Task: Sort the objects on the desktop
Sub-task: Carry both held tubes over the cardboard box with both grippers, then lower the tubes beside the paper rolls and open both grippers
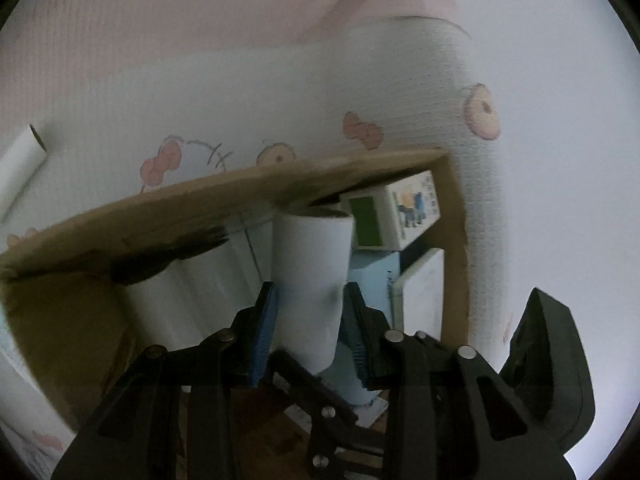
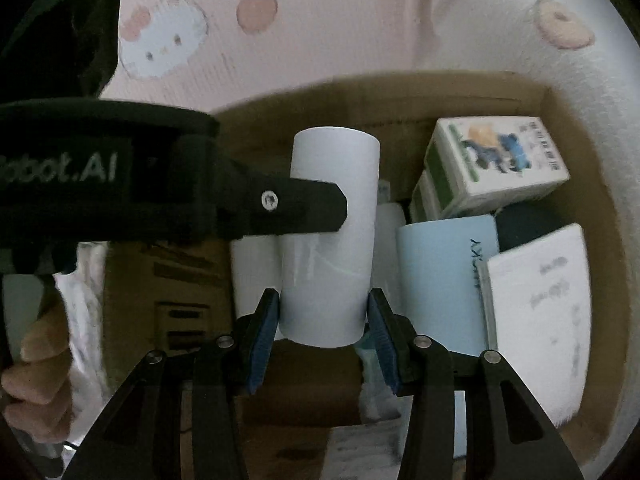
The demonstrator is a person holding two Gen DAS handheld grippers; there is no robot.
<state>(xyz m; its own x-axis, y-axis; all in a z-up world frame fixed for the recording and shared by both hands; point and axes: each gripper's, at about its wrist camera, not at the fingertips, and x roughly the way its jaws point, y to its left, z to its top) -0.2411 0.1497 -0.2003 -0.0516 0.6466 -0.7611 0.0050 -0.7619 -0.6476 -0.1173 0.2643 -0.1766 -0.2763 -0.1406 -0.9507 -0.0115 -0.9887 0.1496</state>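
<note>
A white paper roll (image 1: pixel 310 280) stands over the open cardboard box (image 1: pixel 456 240), and both grippers hold it. My left gripper (image 1: pixel 310 320) is shut on the roll's lower part. In the right wrist view my right gripper (image 2: pixel 324 320) is shut on the same white roll (image 2: pixel 332 240) near its bottom end, and the left gripper's black finger (image 2: pixel 304 208) crosses the roll higher up from the left. The box (image 2: pixel 576 208) holds a green-and-white carton (image 2: pixel 492 164), a pale blue roll (image 2: pixel 440 276) and a white booklet (image 2: pixel 540 312).
More white rolls (image 1: pixel 192 292) lie in the box's left part. The green carton (image 1: pixel 400 212) and a white booklet (image 1: pixel 424 292) sit at its right. The box rests on a pink-and-white cartoon-print cloth (image 1: pixel 520 200). Another white tube (image 1: pixel 20 160) lies far left.
</note>
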